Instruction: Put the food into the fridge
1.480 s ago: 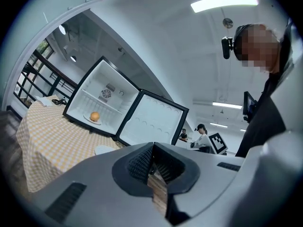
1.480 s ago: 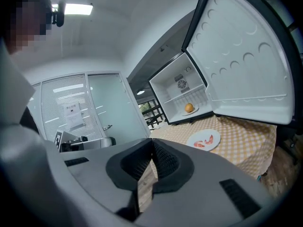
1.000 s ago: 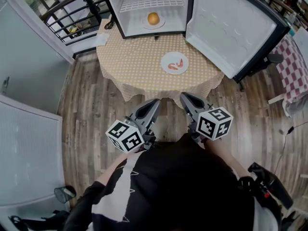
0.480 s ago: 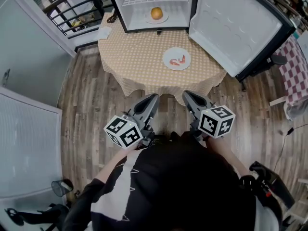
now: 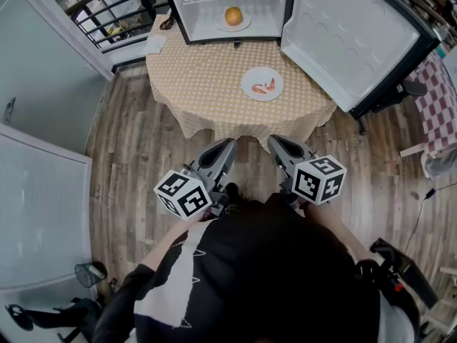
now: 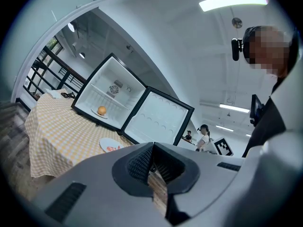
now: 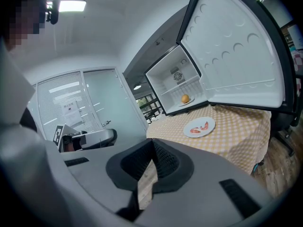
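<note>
Head view: plate (image 5: pixel 262 84) on table (image 5: pixel 207 77); fridge (image 5: pixel 200 6) open

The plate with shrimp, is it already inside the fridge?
No, the plate with shrimp lies on the table, in front of the open fridge.

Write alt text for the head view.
A person holds the left gripper and right gripper, both shut and empty, short of a round table. On it stand a plate of red food and an open fridge with an orange inside.
</note>
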